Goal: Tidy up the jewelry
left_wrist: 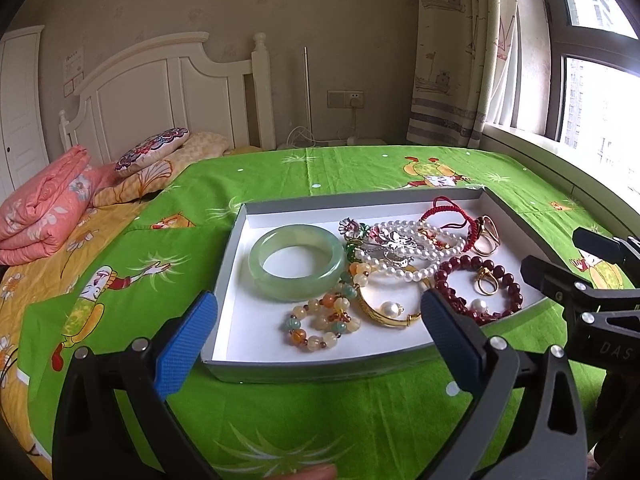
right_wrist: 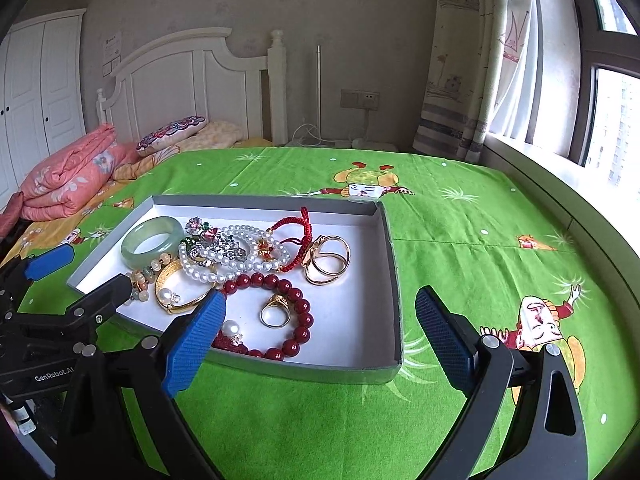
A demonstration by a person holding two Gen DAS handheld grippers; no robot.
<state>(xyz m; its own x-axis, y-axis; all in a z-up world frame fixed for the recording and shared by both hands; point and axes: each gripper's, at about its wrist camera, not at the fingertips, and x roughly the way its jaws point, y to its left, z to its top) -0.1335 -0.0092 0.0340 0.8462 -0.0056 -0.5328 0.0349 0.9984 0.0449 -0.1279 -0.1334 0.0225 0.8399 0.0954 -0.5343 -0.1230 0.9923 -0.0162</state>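
I held both my left gripper [left_wrist: 318, 322] and right gripper [right_wrist: 320, 330] wide and empty over the shallow grey cardboard tray's [right_wrist: 394, 280] near edge, where tangled bracelets and rings [right_wrist: 248, 264] lay heaped for sorting.

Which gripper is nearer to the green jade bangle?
Left. The left gripper hovers open just in front of the jade bangle; the right gripper is open beyond the dark red bead bracelet, farther away.

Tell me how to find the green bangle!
Look at the grey tray on the green sheet. The bangle lies by the tray's left wall, beside the heap of pearls. It is the only smooth, pale green ring of one solid piece; the others are beads or gold.
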